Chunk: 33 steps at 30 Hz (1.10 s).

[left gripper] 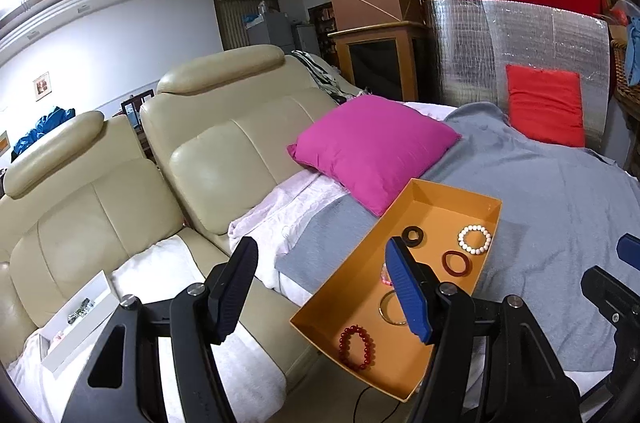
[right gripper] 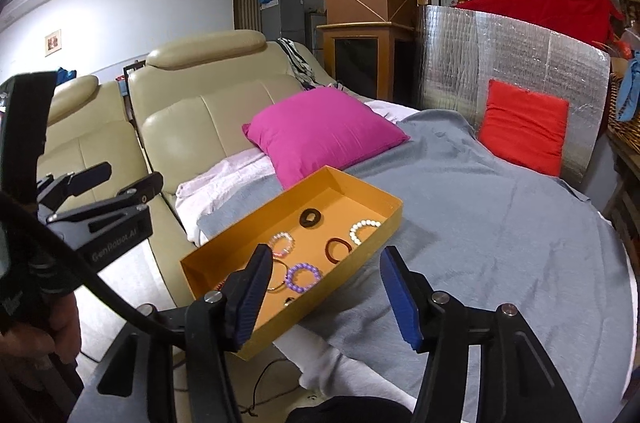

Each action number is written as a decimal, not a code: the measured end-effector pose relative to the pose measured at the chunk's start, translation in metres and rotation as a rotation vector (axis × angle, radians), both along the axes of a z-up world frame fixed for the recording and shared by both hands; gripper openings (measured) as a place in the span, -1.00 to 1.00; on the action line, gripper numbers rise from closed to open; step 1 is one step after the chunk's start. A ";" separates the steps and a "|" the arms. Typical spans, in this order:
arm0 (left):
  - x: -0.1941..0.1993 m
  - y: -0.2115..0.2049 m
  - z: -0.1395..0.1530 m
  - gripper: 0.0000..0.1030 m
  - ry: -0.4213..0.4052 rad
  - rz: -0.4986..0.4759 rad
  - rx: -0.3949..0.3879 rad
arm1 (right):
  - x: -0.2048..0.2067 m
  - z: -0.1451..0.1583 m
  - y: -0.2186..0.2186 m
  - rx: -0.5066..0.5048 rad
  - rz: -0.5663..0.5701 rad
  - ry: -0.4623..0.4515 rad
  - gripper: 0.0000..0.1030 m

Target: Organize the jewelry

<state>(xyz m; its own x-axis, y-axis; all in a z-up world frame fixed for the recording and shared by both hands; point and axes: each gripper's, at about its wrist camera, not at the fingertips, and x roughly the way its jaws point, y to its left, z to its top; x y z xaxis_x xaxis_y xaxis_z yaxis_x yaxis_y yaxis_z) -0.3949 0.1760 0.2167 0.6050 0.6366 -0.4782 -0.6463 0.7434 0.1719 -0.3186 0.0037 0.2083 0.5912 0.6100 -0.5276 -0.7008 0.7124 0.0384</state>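
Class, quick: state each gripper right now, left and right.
Left gripper: jaws open, holding nothing.
Right gripper: jaws open, holding nothing.

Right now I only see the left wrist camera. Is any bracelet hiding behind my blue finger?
Observer: Yes, a purple bead bracelet lies in the orange box.
Operator: What's that pink bit beside my finger?
Observer: It's a whole pink-and-clear bead bracelet.
Operator: Is my other hand holding anything?
Observer: No, the right gripper has its fingers apart, with nothing between them.
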 end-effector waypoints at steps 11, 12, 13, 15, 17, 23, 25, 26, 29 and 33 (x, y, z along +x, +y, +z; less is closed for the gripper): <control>-0.017 -0.001 0.012 0.54 -0.038 0.011 0.006 | -0.011 0.005 0.008 0.010 0.004 -0.003 0.18; -0.017 -0.001 0.012 0.55 -0.038 0.011 0.005 | -0.012 0.005 0.009 0.007 0.005 -0.004 0.18; -0.017 -0.001 0.012 0.55 -0.038 0.011 0.005 | -0.012 0.005 0.009 0.005 0.006 -0.004 0.18; -0.018 -0.002 0.013 0.55 -0.036 0.008 0.004 | -0.013 0.005 0.009 0.006 0.003 -0.004 0.18; -0.018 -0.002 0.013 0.56 -0.035 0.007 0.005 | -0.014 0.006 0.008 0.008 -0.001 -0.006 0.18; -0.021 -0.004 0.013 0.58 -0.038 0.009 0.005 | -0.015 0.006 0.008 0.009 -0.004 -0.008 0.19; -0.021 -0.004 0.014 0.58 -0.039 0.012 0.006 | -0.016 0.006 0.008 0.007 -0.006 -0.010 0.19; -0.022 -0.004 0.013 0.58 -0.038 0.012 0.007 | -0.016 0.006 0.008 0.007 -0.007 -0.010 0.19; -0.022 -0.006 0.014 0.58 -0.038 0.016 0.015 | -0.017 0.006 0.007 0.007 -0.010 -0.009 0.20; -0.024 -0.007 0.014 0.58 -0.037 0.013 0.021 | -0.019 0.007 0.006 0.009 -0.012 -0.011 0.21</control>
